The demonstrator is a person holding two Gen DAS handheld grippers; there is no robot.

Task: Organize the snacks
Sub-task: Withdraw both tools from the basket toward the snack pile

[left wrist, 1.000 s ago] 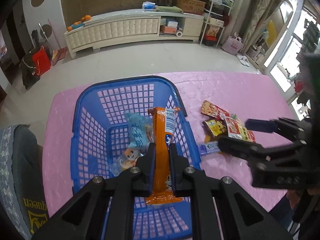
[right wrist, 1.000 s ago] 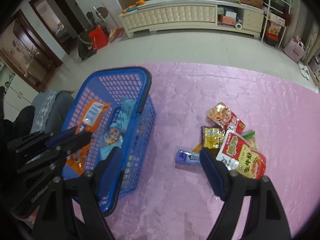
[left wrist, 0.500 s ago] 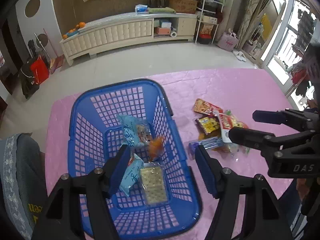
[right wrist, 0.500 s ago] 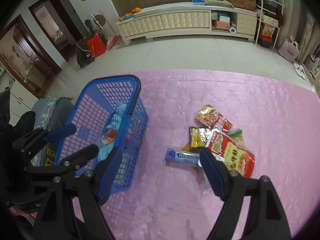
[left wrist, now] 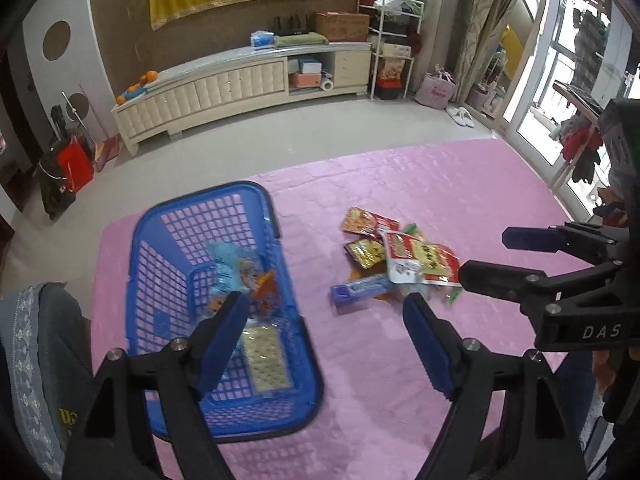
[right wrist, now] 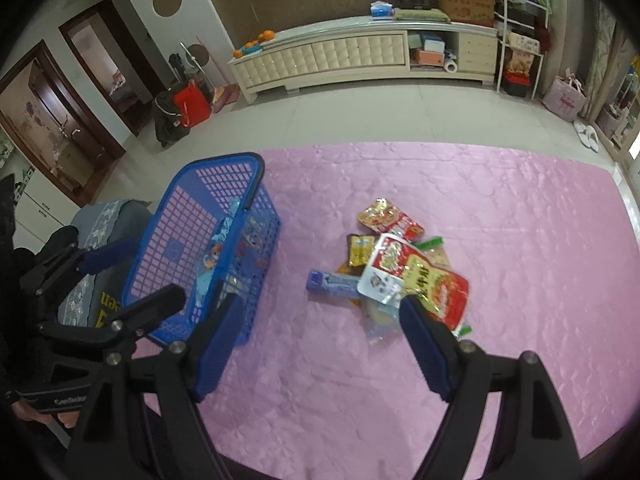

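A blue plastic basket stands on the left of the pink table and holds several snack packs, among them an orange pack and a cracker pack. A pile of loose snacks lies to its right: a big red-and-white pouch, a purple bar, a yellow packet and a red packet. My left gripper is open and empty, above the basket's right rim. My right gripper is open and empty, near the pile.
The pink tablecloth covers the table to its far edge. A grey cushioned chair stands at the left by the basket. Beyond the table are tiled floor and a long white cabinet.
My left gripper opened and dropped the orange pack into the basket, then rose and swung right. My right gripper stayed open and drew back a little from the pile.
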